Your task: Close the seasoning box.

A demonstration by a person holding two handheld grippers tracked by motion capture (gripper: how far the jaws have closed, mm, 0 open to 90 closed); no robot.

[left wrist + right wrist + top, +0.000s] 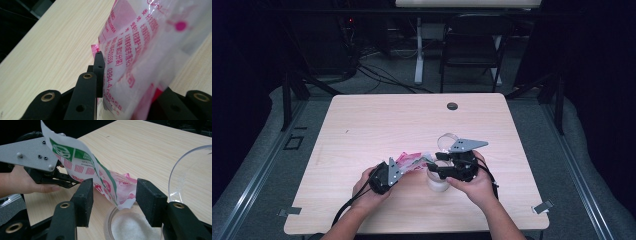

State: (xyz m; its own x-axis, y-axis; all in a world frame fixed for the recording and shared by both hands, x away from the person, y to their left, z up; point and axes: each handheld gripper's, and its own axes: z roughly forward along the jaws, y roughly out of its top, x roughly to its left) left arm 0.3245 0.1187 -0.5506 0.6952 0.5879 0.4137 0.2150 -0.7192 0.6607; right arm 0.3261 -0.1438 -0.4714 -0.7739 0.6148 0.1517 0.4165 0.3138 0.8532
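Observation:
A pink and white printed plastic bag (410,160) hangs tilted between the two hands, and my left gripper (403,165) is shut on its lower end. In the left gripper view the black finger (99,70) presses flat against the bag (140,50). The bag's torn mouth (122,203) points down over a clear jar (132,228) holding white powder. My right gripper (113,197) stands open around that mouth, its pads on either side and not touching it. In the high view the right gripper (435,168) hovers just above the jar (438,182).
A clear round lid (446,140) lies on the wooden table (377,125) just behind the jar, at the right edge in the right gripper view (192,175). A dark grommet (452,106) sits near the table's far edge. A chair (472,45) stands beyond the table.

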